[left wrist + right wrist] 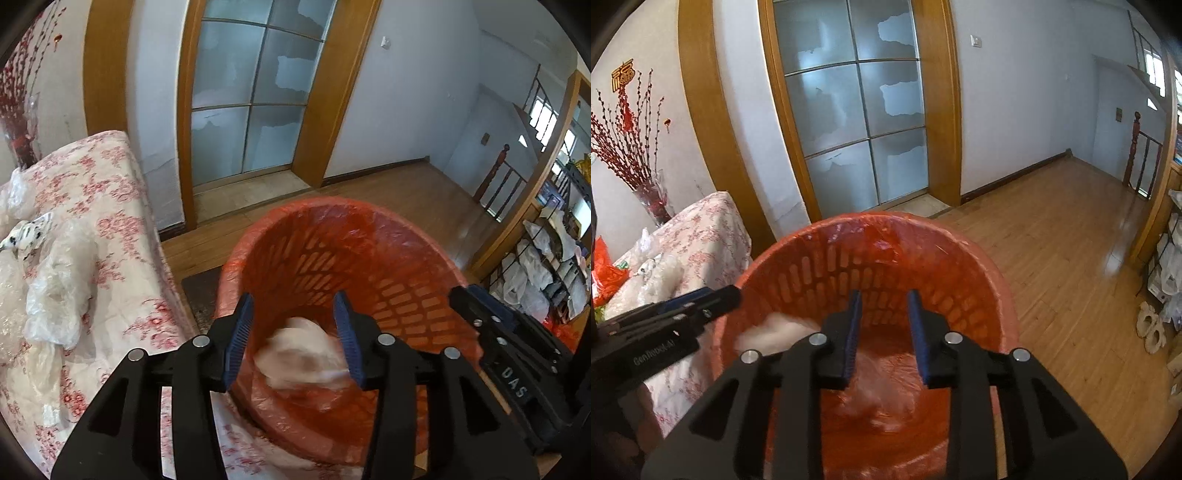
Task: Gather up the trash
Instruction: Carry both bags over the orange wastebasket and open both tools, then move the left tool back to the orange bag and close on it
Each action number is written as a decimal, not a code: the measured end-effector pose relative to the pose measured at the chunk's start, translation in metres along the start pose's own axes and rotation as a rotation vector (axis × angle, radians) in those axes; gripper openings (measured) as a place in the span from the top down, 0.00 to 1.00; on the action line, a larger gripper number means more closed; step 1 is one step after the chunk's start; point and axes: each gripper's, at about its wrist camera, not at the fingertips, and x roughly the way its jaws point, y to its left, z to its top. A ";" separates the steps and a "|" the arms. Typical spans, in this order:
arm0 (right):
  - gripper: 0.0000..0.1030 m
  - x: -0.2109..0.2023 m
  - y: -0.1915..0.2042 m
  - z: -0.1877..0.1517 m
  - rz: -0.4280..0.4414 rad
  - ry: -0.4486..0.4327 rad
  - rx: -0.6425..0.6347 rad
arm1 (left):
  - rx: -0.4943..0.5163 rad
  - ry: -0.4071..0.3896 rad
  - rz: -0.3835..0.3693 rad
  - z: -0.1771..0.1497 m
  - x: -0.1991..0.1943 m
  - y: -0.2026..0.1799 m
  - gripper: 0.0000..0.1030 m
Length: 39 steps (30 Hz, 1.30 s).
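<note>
To the left of the left gripper (pixel 293 334) is a table with a floral cloth (pixel 110 206); crumpled clear plastic bags (pixel 59 291) lie on it (also a spotted toy (pixel 27 232)). Ahead, the wooden floor (pixel 1052 258) carries the orange basket (pixel 871 236).

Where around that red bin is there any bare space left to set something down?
The wood floor between the bin and the glass door is bare. The table is crowded with plastic bags on its left; only the strip along its bin-side edge is clear.
</note>
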 end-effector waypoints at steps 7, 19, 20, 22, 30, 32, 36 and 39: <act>0.55 -0.004 -0.005 -0.007 -0.020 0.005 -0.003 | 0.015 -0.026 0.075 -0.009 -0.016 0.014 0.45; 0.50 -0.026 0.027 -0.011 0.021 -0.001 -0.046 | -0.028 -0.065 0.162 -0.020 -0.061 0.052 0.41; 0.50 -0.029 0.033 -0.012 0.027 -0.003 -0.054 | -0.036 -0.069 0.168 -0.021 -0.065 0.057 0.41; 0.50 -0.033 0.039 -0.013 0.035 -0.004 -0.063 | -0.051 -0.078 0.180 -0.022 -0.075 0.067 0.41; 0.48 -0.048 0.071 -0.016 0.084 -0.005 -0.106 | -0.105 -0.121 0.249 -0.028 -0.116 0.114 0.41; 0.47 -0.051 0.081 -0.018 0.101 -0.004 -0.119 | -0.120 -0.134 0.281 -0.031 -0.128 0.133 0.41; 0.46 -0.053 0.102 -0.023 0.135 0.005 -0.146 | -0.186 -0.154 0.368 -0.039 -0.159 0.181 0.41; 0.46 -0.051 0.117 -0.026 0.154 0.017 -0.166 | -0.253 -0.164 0.440 -0.047 -0.179 0.220 0.41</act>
